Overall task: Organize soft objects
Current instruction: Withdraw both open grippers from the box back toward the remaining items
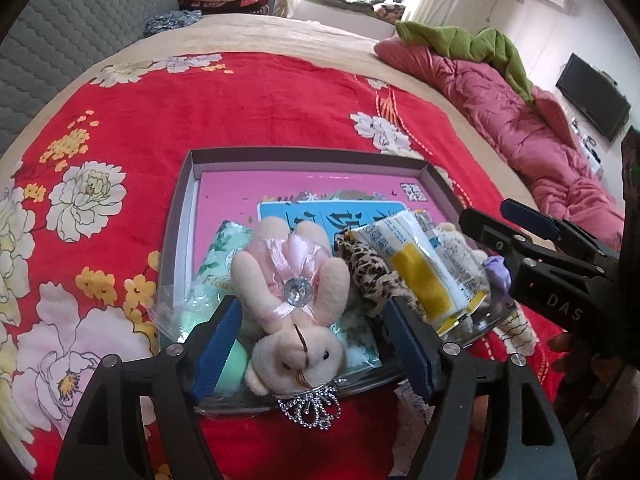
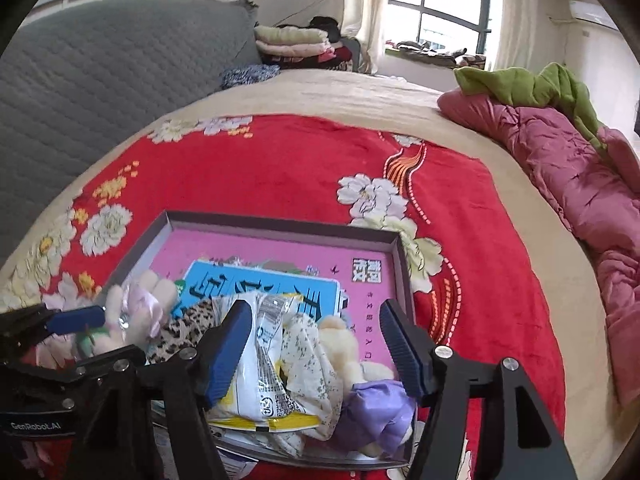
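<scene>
L gripper [image 1: 312, 344]: jaws spread wide, straddling the pink plush bunny [image 1: 294, 308] w/o pressing it; gaps show on both sides, so nothing held. Bunny lies head-toward-camera at the near edge of the shallow box tray [image 1: 304, 155], on a mint-green packet [image 1: 218, 264], its silver tiara [image 1: 310, 404] hanging over the tray's near rim.

R gripper [image 2: 316, 344]: also spread, nothing pinched. Its left pad touches or nearly touches the white-yellow sachet [image 2: 260, 376]; can't tell which. Right pad stands clear of the cream plush toy [image 2: 344, 344] in a floral cloth w/ lilac bow, near the tray's near-right corner. A leopard-print soft piece [image 1: 368, 272] sits btw bunny and sachet.

Tray's far half is bare pink printed base; everything crowds the near edge. Tray rests on a red floral blanket [image 1: 240, 112] over the bed; crumpled pink quilt [image 1: 500, 120] and green cloth lie well apart at the bed's far-right side.

Risks, as a guess: tiara overhangs, so any nudge when the L gripper pulls back could drag bunny off the rim. Sachet is slick and leans on the pile; a brush from the R pad could slide it out. Tray sits on soft bedding, so pressing the near rim could tip it and spill the lot.
</scene>
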